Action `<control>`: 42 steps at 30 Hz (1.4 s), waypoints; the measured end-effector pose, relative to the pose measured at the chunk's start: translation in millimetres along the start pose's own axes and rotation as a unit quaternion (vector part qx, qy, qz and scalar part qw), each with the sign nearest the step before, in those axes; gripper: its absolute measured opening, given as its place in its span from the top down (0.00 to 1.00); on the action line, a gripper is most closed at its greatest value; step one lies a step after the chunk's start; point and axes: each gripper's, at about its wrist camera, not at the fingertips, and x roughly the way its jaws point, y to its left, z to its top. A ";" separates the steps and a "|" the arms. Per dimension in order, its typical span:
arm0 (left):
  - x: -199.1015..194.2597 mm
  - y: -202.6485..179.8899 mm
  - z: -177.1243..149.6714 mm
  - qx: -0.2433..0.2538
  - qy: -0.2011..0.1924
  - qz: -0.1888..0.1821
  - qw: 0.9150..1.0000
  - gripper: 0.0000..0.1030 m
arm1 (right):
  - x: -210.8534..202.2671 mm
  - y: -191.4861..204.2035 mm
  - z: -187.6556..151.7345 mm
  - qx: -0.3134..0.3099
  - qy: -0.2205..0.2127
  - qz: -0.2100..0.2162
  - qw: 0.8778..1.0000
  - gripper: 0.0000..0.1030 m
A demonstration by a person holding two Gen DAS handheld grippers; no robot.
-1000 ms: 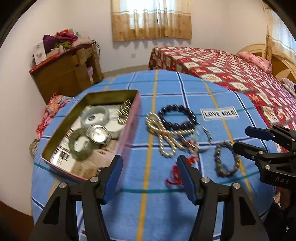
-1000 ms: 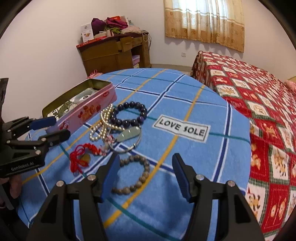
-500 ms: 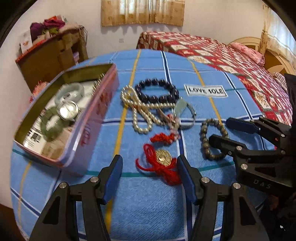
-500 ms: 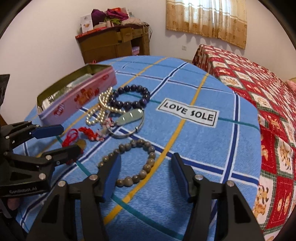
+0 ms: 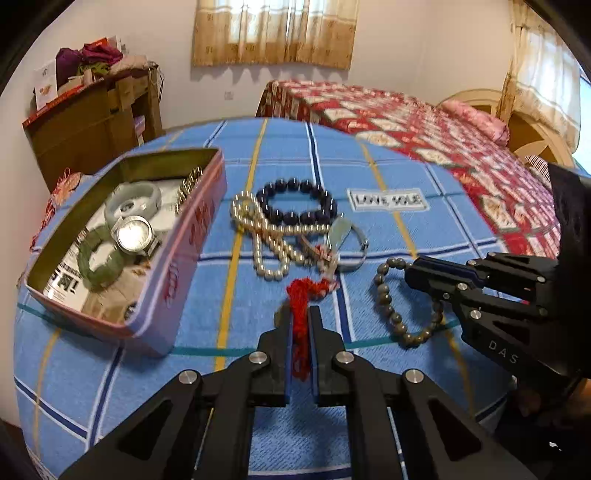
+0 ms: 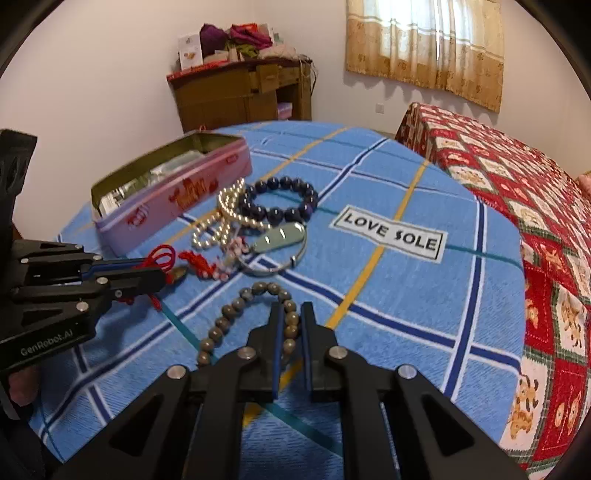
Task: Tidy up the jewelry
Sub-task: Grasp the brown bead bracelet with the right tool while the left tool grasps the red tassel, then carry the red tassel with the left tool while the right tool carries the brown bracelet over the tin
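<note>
My left tongs [image 5: 300, 325] were clamped on the limp red cord charm [image 5: 299, 295] at six o'clock; my right tongs [image 6: 291, 321] pinched the hard, slippery bead bracelet [image 6: 255, 317] on the bench [image 6: 369, 295].

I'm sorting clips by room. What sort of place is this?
Most likely a bedroom: a bed with a red patterned cover, a curtained window and a cluttered wooden cabinet beyond the blue-clothed table.

Blue plaid cloth [image 5: 369, 155] with "LOVE SOLE" label [image 6: 388, 233]. Far left: wooden cabinet [image 5: 92, 129], clothes heaped on top. Far right: bed, red patterned quilt [image 6: 517, 166]. Curtains [image 5: 273, 33] on far wall.
</note>
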 end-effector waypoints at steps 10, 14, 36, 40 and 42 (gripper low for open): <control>-12.9 5.2 8.2 -0.001 -0.018 0.008 1.000 0.94 | -17.3 -0.3 11.9 0.011 -0.028 0.014 0.999 0.89; -16.8 3.7 9.9 0.001 -0.026 0.012 1.000 0.94 | -21.1 0.8 14.5 0.010 -0.035 0.019 0.999 0.89; -54.1 62.9 21.3 -0.051 -0.073 0.070 0.993 0.94 | -20.9 30.5 54.8 -0.019 -0.063 0.064 0.996 0.89; -58.9 80.0 21.8 -0.067 -0.075 0.083 0.991 0.94 | -17.3 40.2 64.8 -0.030 -0.069 0.073 0.994 0.89; -62.3 86.6 22.0 -0.074 -0.079 0.088 0.990 0.94 | -15.0 46.0 69.6 -0.035 -0.070 0.078 0.994 0.89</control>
